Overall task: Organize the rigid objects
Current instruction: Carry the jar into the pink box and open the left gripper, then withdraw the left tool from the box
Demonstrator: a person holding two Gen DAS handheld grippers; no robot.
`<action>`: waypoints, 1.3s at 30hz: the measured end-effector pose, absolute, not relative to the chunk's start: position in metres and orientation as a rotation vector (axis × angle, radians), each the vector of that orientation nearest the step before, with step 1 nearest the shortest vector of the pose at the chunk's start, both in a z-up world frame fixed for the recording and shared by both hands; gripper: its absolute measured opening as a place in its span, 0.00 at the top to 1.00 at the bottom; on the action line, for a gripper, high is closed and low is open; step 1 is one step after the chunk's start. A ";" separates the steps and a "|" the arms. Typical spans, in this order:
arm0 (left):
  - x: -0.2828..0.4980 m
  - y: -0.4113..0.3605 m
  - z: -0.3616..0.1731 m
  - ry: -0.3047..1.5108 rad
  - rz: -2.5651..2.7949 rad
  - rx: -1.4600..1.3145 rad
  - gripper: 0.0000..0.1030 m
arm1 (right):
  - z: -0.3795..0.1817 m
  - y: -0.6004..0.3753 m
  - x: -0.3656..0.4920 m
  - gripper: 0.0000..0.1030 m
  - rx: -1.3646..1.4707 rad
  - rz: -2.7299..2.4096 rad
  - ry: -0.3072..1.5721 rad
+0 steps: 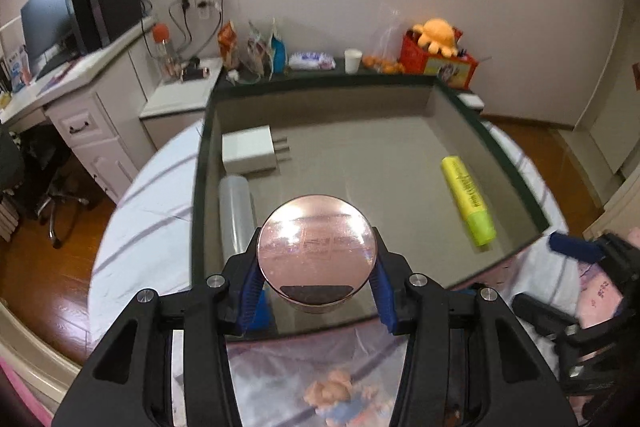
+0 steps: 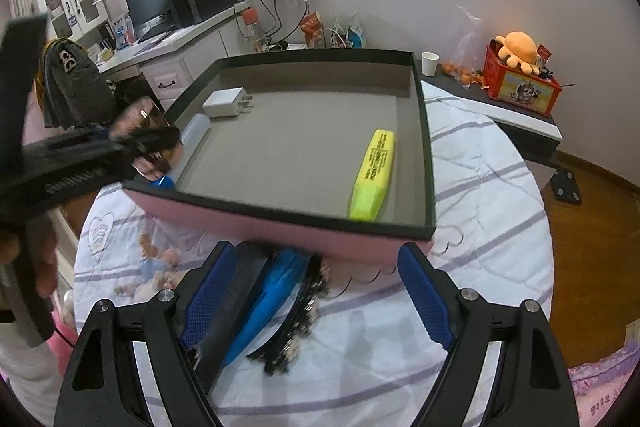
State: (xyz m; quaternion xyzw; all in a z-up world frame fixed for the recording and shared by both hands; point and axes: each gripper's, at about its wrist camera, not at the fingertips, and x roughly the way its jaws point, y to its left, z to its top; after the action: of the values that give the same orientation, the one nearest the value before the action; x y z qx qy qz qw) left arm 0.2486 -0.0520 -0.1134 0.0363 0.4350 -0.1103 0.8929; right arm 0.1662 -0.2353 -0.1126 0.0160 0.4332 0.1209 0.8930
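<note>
A round rose-gold compact (image 1: pixel 317 254) with a mirror-bright lid sits pinched between the blue pads (image 1: pixel 251 297) of the left gripper (image 1: pixel 316 293), jaws pressed against its two sides. It is held over the near edge of a shallow box (image 1: pixel 496 163) with a dark rim and a grey floor; from the right wrist view the same compact (image 2: pixel 138 125) appears blurred at the box's left edge, with the left gripper (image 2: pixel 100 147) around it.

Inside the box (image 2: pixel 424 147), a white charger plug (image 1: pixel 250 149) lies in the far left corner, its prongs pointing right. Just in front of it a clear plastic tube (image 1: pixel 236 215) lies along the left wall, ending in a blue cap (image 2: pixel 162 182) at the near wall. A yellow highlighter (image 1: pixel 468 199) lies near the right wall, well apart from the others, its paler cap towards the near edge.

The right gripper (image 2: pixel 316 291) hovers low in front of the box's pink outer wall, jaws spread wide and holding nothing. Between them, on the white quilt (image 2: pixel 480 211) with purple stripes, rest a blue object (image 2: pixel 268 303) and a dark hairband-like piece (image 2: pixel 298 327) studded with small stones; what the blue object is I cannot tell.

Beyond the box stand a paper cup (image 2: pixel 430 63) and a red box with an orange plush toy (image 2: pixel 518 51) on top.
</note>
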 end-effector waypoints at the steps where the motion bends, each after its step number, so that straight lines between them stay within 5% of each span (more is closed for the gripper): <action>1: 0.251 -0.053 -0.119 0.913 -0.221 0.082 0.54 | -0.113 -0.237 0.170 0.18 0.032 0.248 0.899; 14: 0.256 -0.049 -0.141 0.962 -0.150 0.102 0.44 | -0.113 -0.240 0.181 0.13 0.024 0.262 0.894; 20: 0.242 -0.043 -0.125 0.904 -0.139 0.079 0.21 | -0.113 -0.241 0.175 0.13 0.023 0.256 0.902; 28: 0.182 -0.017 -0.085 0.787 -0.094 0.030 0.05 | -0.103 -0.252 0.150 0.13 0.050 0.213 0.878; 39: 0.098 -0.013 -0.060 0.702 -0.063 0.042 0.01 | -0.077 -0.243 0.103 0.13 0.045 0.176 0.815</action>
State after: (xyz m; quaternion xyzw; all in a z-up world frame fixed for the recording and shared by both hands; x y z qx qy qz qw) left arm 0.0985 -0.0133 -0.0596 0.0206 0.3437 -0.0307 0.9383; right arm 0.1027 -0.2435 -0.0767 0.0217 0.3960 0.0856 0.9140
